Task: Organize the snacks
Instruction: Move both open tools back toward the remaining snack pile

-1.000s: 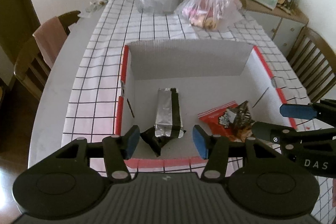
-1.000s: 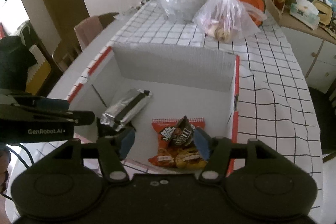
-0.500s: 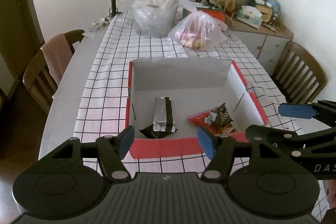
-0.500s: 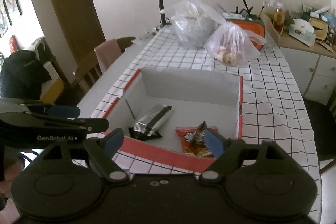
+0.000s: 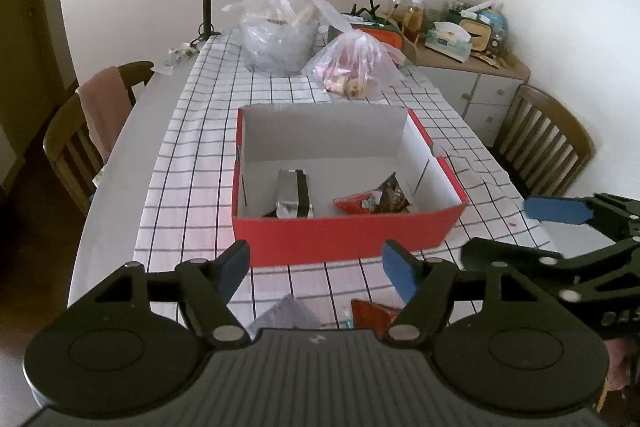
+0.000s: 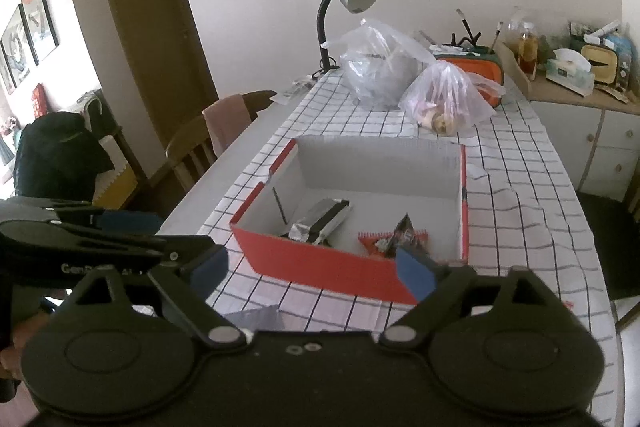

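Snacks: silver packet (image 5: 293, 194) and red bag (image 5: 374, 201) already in box (image 5: 344, 237); more wait on desk (image 5: 120, 163); both my jaws opening, empty.

White lettering "Gen…AI", partly hidden, is showing on the left gripper (image 6: 172, 247) at the frame's left edge.

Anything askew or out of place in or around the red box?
Mostly tidy. In the red box the silver packet lies flat, but the small dark packet sits tilted on the orange packet rather than flat. Two more packets remain on the checked cloth outside the box, near edge.
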A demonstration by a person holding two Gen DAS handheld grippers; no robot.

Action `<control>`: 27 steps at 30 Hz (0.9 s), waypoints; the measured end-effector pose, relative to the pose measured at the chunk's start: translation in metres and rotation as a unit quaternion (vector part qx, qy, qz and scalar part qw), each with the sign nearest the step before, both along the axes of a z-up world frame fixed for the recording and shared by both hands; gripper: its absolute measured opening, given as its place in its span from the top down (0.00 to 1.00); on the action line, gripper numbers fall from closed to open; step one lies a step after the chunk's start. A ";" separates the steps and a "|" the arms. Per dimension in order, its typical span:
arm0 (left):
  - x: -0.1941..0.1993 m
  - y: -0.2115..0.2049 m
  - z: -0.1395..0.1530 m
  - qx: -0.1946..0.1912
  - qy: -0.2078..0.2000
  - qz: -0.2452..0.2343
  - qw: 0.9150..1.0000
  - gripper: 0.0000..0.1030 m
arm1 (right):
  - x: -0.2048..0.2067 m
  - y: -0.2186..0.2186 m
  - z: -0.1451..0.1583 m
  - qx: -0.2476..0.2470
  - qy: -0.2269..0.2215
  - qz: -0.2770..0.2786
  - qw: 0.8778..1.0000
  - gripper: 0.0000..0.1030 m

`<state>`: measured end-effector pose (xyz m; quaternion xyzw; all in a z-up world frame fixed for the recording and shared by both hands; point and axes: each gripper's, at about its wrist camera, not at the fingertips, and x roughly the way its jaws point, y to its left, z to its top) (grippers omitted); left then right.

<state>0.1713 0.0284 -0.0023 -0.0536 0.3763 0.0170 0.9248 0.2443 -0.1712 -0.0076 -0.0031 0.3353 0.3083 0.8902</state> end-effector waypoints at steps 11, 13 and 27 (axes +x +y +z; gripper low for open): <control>-0.033 0.004 -0.027 -0.011 0.008 0.010 1.000 0.21 | -0.033 -0.009 -0.019 -0.009 0.002 -0.006 1.000 0.00; -0.035 0.004 -0.036 -0.014 0.020 0.011 1.000 0.21 | -0.037 -0.011 -0.025 -0.014 0.003 -0.010 1.000 0.00; -0.049 0.005 -0.105 -0.007 0.105 -0.042 0.994 0.21 | -0.047 -0.015 -0.109 -0.103 0.064 -0.023 0.992 0.04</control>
